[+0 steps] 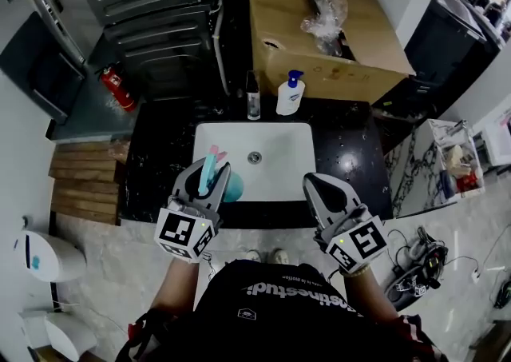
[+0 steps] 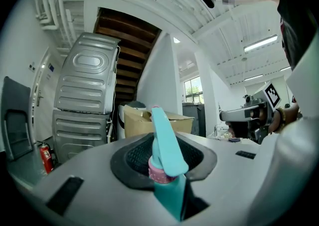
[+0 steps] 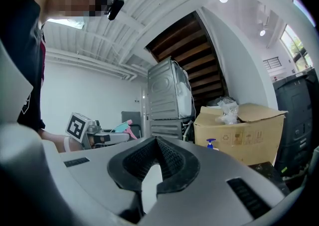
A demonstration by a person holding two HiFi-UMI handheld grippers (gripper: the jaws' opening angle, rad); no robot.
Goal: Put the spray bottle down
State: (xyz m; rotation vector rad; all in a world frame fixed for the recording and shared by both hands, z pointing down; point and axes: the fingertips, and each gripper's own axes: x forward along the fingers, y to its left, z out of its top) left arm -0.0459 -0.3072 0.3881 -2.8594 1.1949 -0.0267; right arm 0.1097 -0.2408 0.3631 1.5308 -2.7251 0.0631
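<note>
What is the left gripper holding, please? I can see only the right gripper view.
Observer: A teal spray bottle with a pink collar. The left gripper has its jaws closed on the neck.
Operator: Thank you. Where is the bottle relative to the sink?
Observer: The head view shows it over the front left of the white sink basin, not yet put down.
Operator: Is anything beside the pump bottle behind the sink?
Observer: Yes, a slim dark bottle stands just left of the white pump bottle.
</note>
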